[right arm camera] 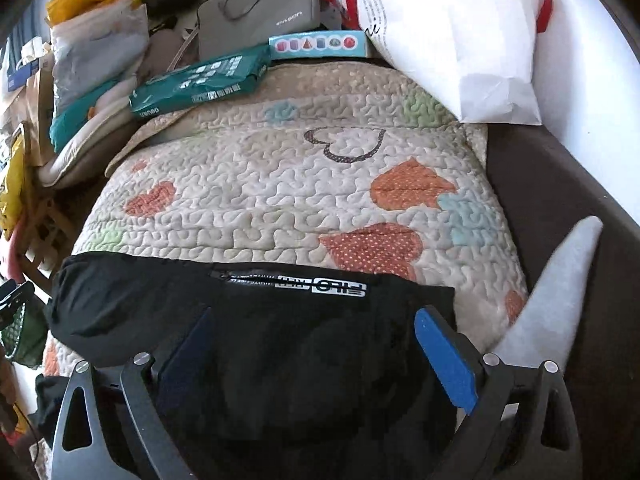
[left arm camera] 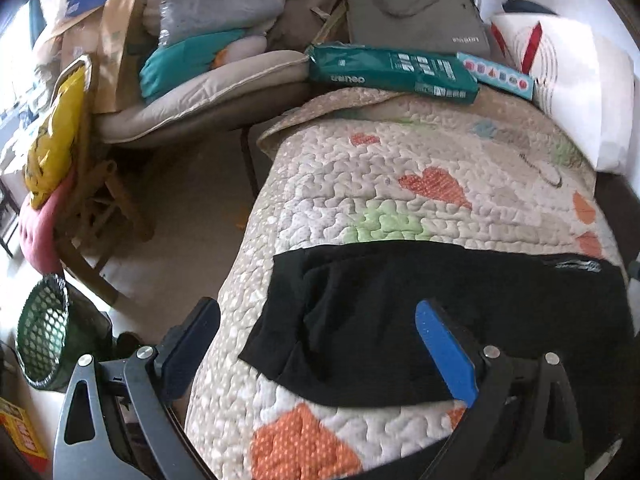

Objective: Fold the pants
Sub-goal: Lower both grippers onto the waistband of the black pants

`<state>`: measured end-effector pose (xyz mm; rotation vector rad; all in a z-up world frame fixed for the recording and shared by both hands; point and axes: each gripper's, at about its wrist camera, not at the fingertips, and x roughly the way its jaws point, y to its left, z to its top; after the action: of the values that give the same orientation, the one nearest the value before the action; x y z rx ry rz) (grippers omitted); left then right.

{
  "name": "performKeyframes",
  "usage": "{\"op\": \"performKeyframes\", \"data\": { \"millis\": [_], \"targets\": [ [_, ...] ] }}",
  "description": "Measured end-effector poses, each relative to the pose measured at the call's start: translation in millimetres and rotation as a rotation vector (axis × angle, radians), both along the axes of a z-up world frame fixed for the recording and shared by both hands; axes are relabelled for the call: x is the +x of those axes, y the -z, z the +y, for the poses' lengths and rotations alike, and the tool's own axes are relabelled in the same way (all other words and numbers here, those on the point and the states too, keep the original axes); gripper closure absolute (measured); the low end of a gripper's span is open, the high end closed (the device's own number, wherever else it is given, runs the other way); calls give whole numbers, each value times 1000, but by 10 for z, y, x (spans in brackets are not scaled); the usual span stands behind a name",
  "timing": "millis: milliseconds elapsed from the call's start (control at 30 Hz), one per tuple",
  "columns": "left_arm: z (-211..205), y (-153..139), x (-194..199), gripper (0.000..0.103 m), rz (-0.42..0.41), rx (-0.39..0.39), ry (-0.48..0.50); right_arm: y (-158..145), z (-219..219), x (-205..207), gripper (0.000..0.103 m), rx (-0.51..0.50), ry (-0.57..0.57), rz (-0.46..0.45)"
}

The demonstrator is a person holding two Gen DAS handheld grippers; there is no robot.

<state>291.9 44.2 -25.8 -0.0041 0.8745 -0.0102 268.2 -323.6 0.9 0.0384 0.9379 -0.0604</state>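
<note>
- The left gripper (left arm camera: 316, 346) and right gripper (right arm camera: 316, 346) are hovering low, jaws wide apart, holding nothing.
- The soft black pants (right arm camera: 248, 312) are lying folded on the quilted heart bedspread (right arm camera: 280, 200), probably ready for another fold.

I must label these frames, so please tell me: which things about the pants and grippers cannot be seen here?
- Black pants: near edge hidden in the right wrist view by the right gripper; how many layers are folded cannot be told.
- Pants' right end in the left wrist view: cut off by the frame edge.
- Left gripper: whether its fingers touch the quilt is unclear.
</note>
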Motion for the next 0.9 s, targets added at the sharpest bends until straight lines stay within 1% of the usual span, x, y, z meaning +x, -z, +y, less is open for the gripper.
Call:
{"op": "performKeyframes", "data": {
  "millis": [100, 200, 267, 467, 667, 900],
  "targets": [
    [-113, 60, 61, 5, -2, 41, 21, 132, -3, 110, 2, 3, -19, 22],
    [-199, 74, 104, 5, -7, 53, 37, 211, 9, 158, 2, -6, -32, 36],
    [-253, 77, 122, 5, -9, 60, 48, 238, -7, 180, 2, -1, -34, 39],
    [-412, 57, 145, 5, -35, 112, 85, 300, -53, 232, 2, 4, -29, 47],
    [-436, 43, 162, 5, -40, 121, 94, 354, -82, 286, 2, 8, -30, 53],
    [-368, 117, 270, 5, -30, 146, 86, 393, -55, 378, 2, -8, -58, 61]
  ]
}}
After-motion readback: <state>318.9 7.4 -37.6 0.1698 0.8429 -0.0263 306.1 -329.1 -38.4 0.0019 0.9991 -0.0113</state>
